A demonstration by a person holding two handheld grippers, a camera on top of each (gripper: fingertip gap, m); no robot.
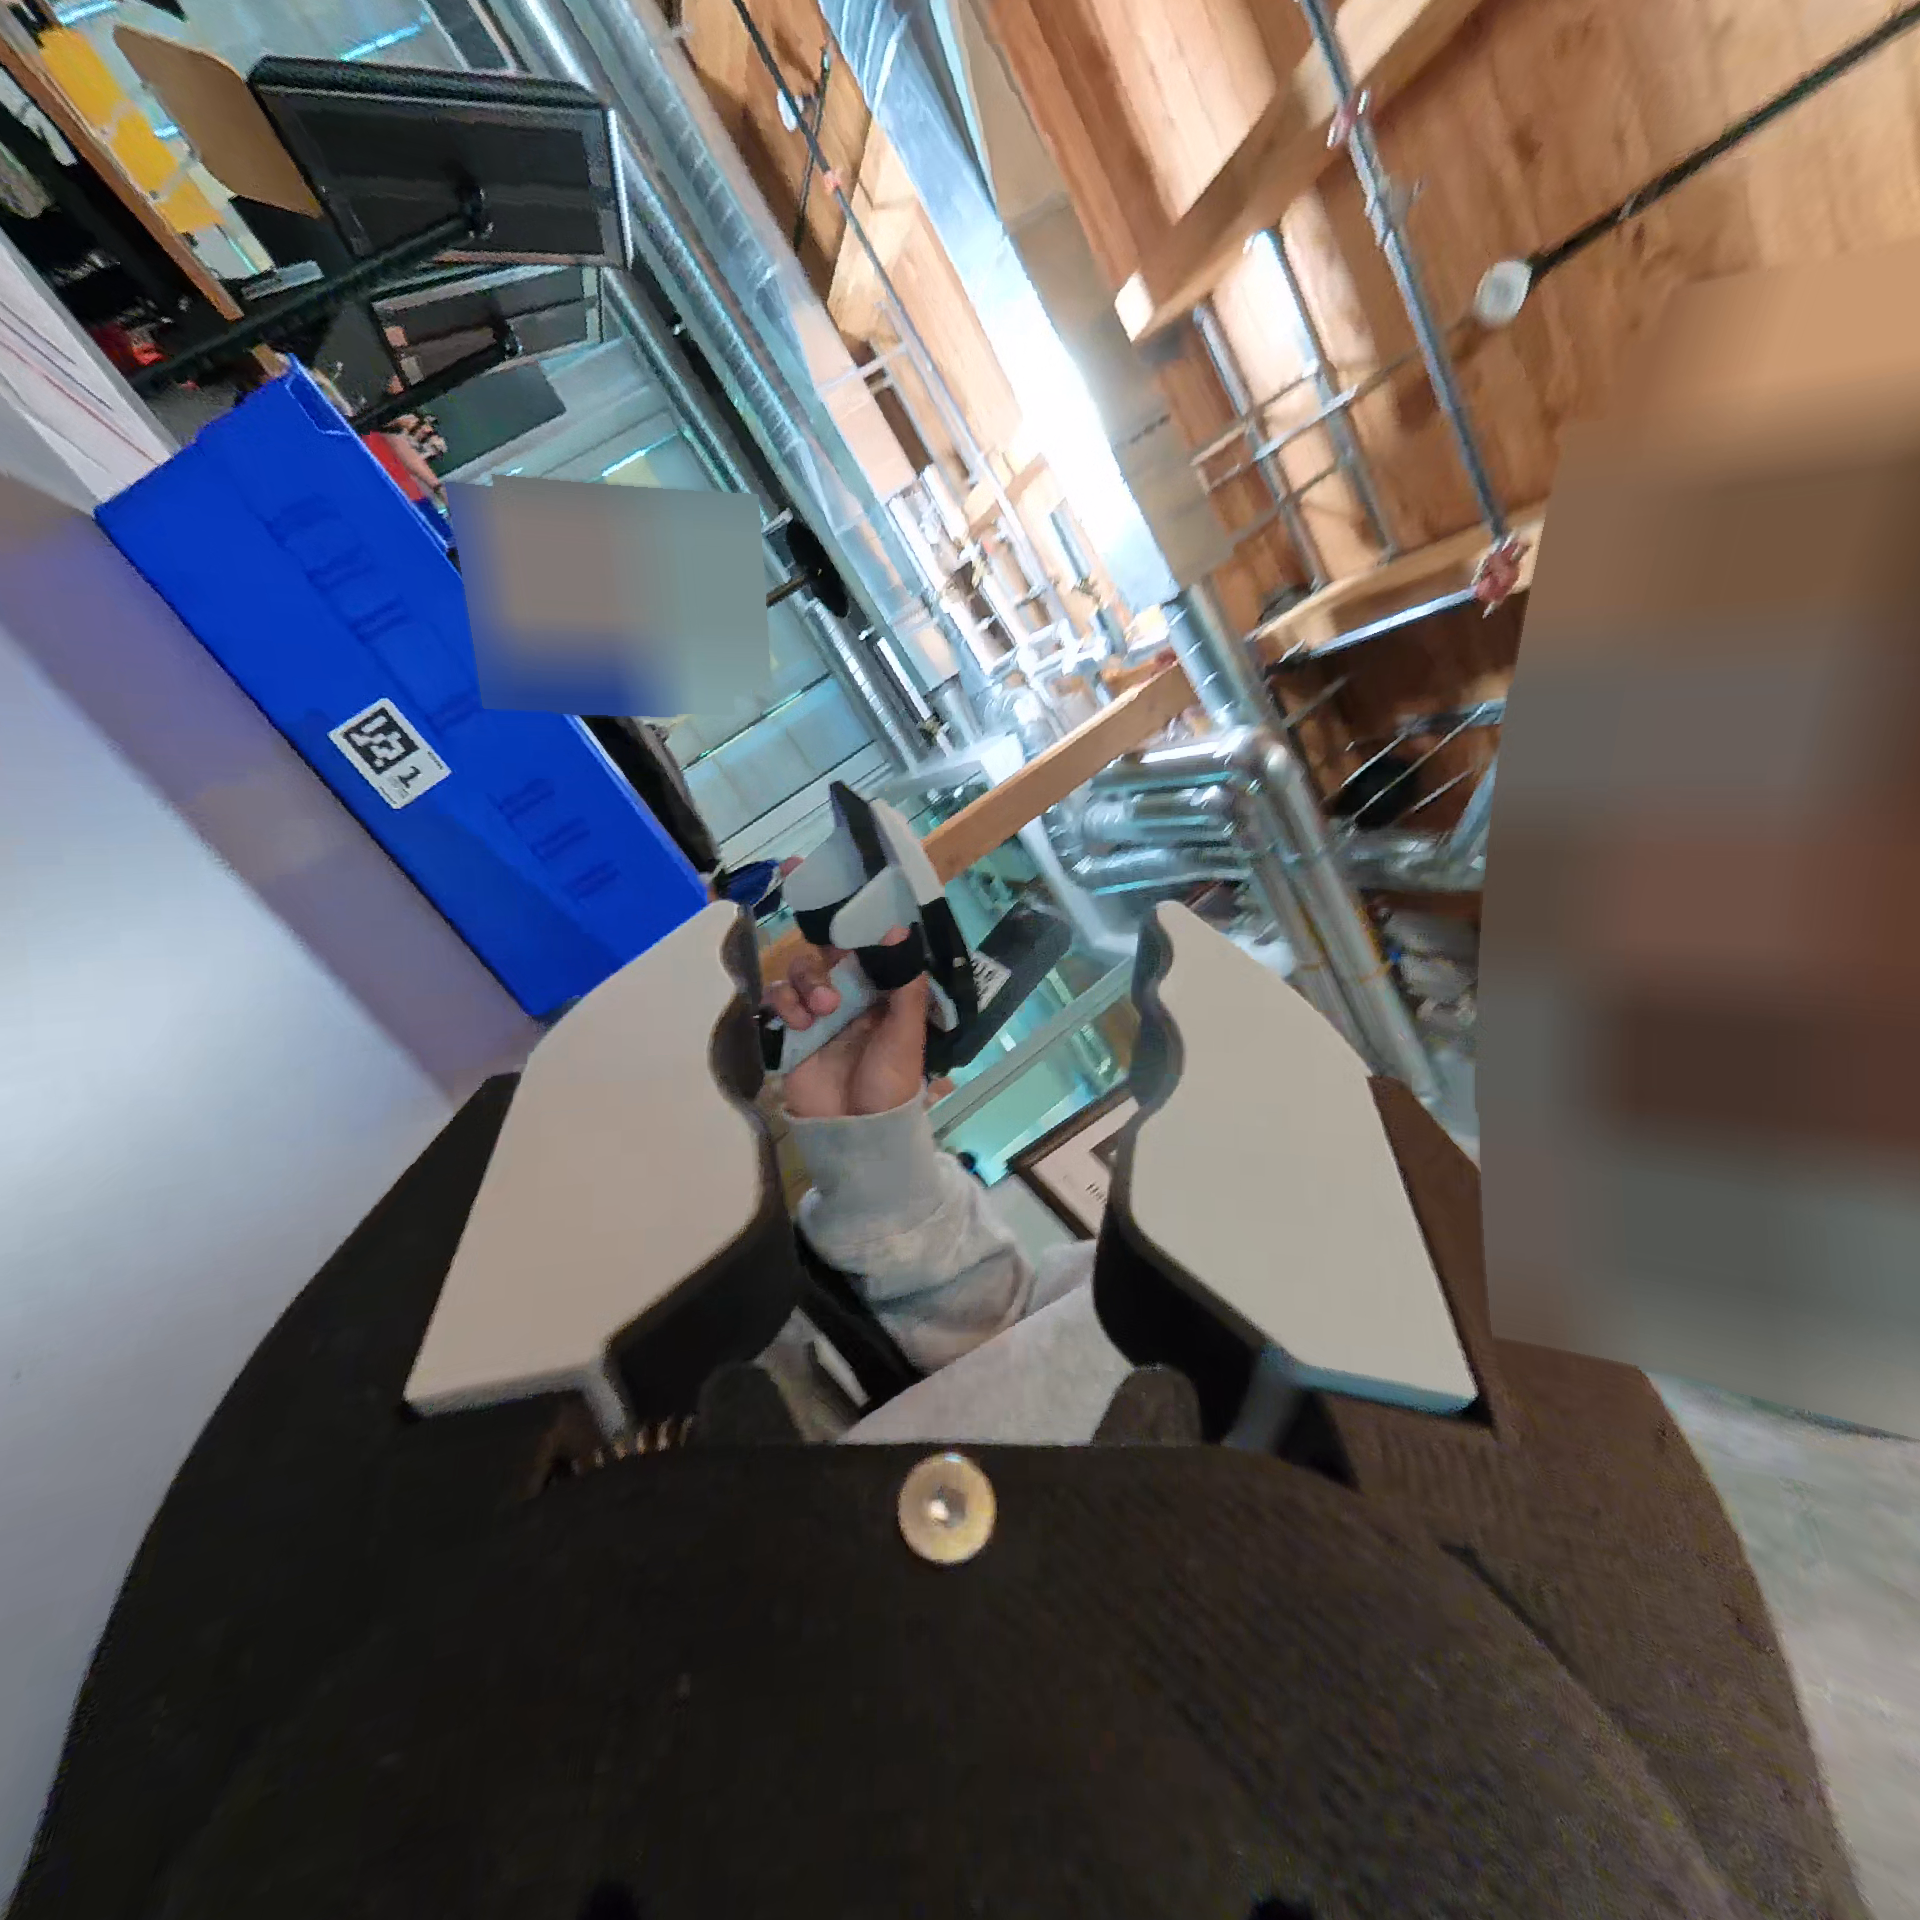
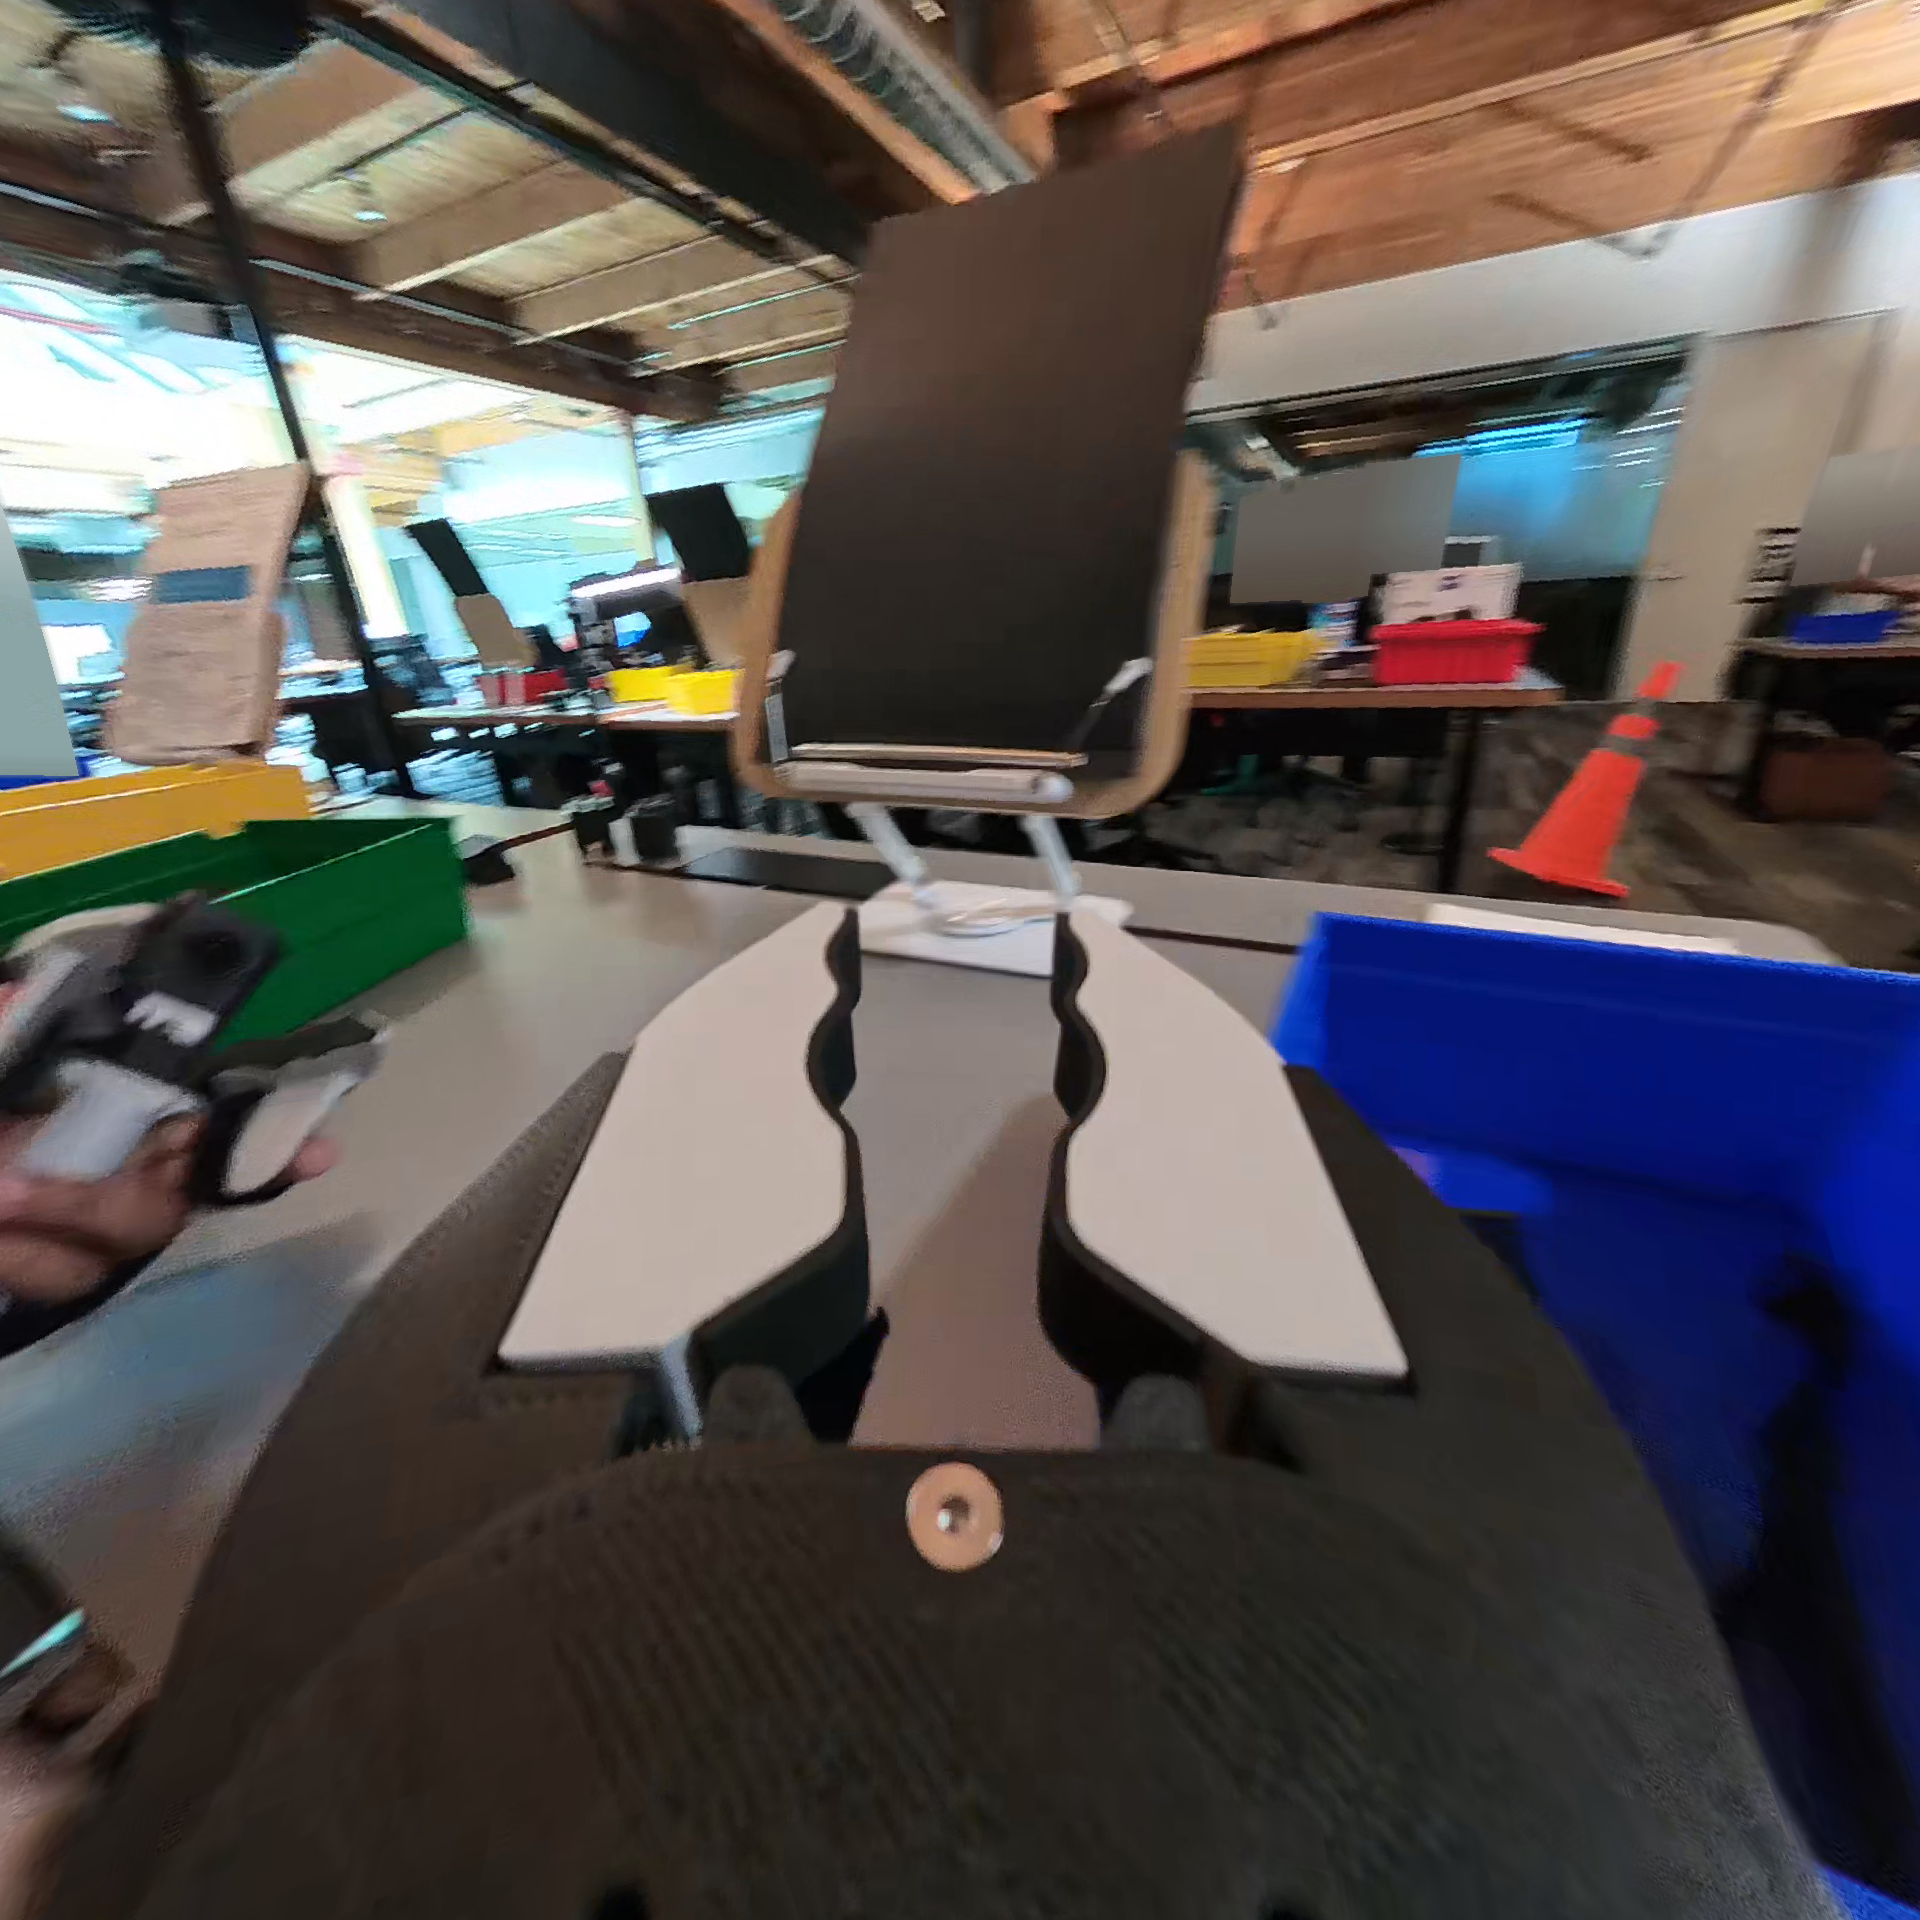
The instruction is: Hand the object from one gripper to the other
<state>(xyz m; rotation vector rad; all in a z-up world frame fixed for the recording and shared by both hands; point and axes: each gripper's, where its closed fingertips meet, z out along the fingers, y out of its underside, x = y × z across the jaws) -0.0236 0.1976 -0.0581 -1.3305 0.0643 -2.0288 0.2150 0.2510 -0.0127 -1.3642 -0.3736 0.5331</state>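
Observation:
In the left wrist view my left gripper (image 1: 945, 935) is open, tilted up toward the ceiling, with nothing between its jaws. Beyond it a hand in a grey sleeve (image 1: 904, 1195) holds my right gripper (image 1: 883, 883), seen small and side-on. In the right wrist view my right gripper (image 2: 956, 925) is open with a moderate gap and empty, above a grey table (image 2: 644, 935). My left gripper (image 2: 281, 1117) shows blurred at the far left, held by a hand. No object to hand over shows in either view.
A dark tablet on a white stand (image 2: 987, 520) stands straight ahead on the table. A blue bin (image 2: 1610, 1091) sits close on the right and also shows in the left wrist view (image 1: 395, 665). A green bin (image 2: 343, 894) and a yellow bin (image 2: 145, 800) sit left. An orange cone (image 2: 1590, 810) stands on the floor.

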